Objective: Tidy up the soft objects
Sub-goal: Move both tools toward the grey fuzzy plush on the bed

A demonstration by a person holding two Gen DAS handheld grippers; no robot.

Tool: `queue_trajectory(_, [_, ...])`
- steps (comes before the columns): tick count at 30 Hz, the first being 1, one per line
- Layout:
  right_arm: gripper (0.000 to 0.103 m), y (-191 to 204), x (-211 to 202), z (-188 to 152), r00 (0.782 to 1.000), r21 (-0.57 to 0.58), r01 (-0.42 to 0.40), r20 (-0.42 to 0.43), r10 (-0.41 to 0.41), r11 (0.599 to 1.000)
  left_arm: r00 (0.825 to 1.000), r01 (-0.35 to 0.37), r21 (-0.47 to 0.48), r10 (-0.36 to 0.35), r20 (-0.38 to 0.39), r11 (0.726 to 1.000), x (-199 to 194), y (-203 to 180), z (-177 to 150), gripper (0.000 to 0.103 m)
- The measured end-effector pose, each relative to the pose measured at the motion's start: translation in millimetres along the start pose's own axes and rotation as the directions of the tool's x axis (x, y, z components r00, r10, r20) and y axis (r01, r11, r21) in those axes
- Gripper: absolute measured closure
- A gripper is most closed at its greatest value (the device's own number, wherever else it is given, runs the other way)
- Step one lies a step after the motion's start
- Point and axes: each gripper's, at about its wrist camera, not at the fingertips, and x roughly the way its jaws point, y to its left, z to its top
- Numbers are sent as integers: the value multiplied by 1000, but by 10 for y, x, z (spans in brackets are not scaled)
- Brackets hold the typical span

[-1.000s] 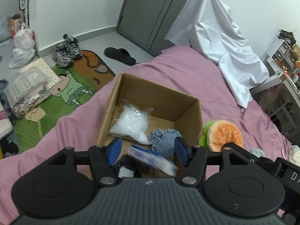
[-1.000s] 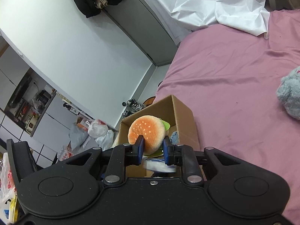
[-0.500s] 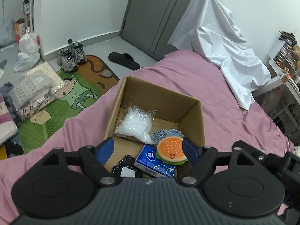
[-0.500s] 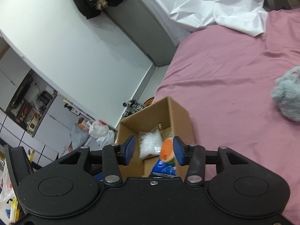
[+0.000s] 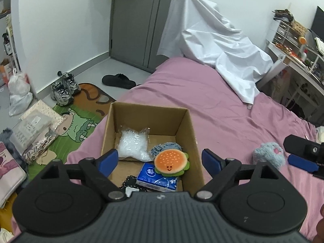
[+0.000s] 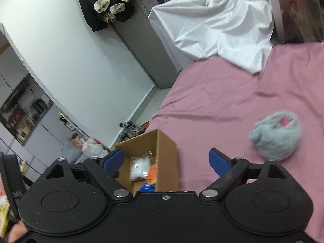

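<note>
Cardboard box (image 5: 189, 141), on the pink bed (image 5: 222, 111), just ahead of and below the left tool (image 5: 159, 161); ahead and to the left of the right tool (image 6: 166, 161). Contents: burger plush (image 5: 171, 162) resting on a blue tissue pack (image 5: 157, 179), clear bag of white filling (image 5: 132, 144), blue knitted piece (image 5: 165, 147), a dark item at the near wall. Outstanding: grey fluffy toy (image 6: 275, 135), loose on the bed ahead and to the right of the right tool, well apart from the box. Left tool: jaws opening, spread wide, nothing between them. Right tool: jaws opening, spread wide, empty. Judged mostly done, one piece visibly left. Room: open bed between box and toy; box walls upright, top open; bed edge just left of the box, floor clutter beyond.
</note>
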Motion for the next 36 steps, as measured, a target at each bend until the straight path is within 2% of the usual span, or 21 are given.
queue_trajectory(3, [9,-67,-116,37,1000,-5,7,8,-7,1000,1000,27,6,-27,-8,1000,-72,-38,21,15])
queue_trajectory(13, [6,-304,-518,108,997,-7,46,65,-45,999,999,33,29,-33,-5,999,-346,-196,-20,15])
queue_trajectory(17, [2,-388,-676,120,994,-12,69,90,-68,998,1000,18,62,-19,12,998,-465,-314,-31,15])
queue_trajectory(27, [2,-635,-1017,177,987,3,114,118,-114,993,999,-17,84,14,38,996,-624,-521,-23,15])
queue_trajectory(32, [2,-714,-1164,185,983,-2,128,130,-127,992,999,2,93,-6,43,996,-728,-596,-18,15])
queue_trajectory(36, [2,-783,-1268,191,982,4,132,137,-131,991,999,-11,106,7,39,994,-780,-654,-6,15])
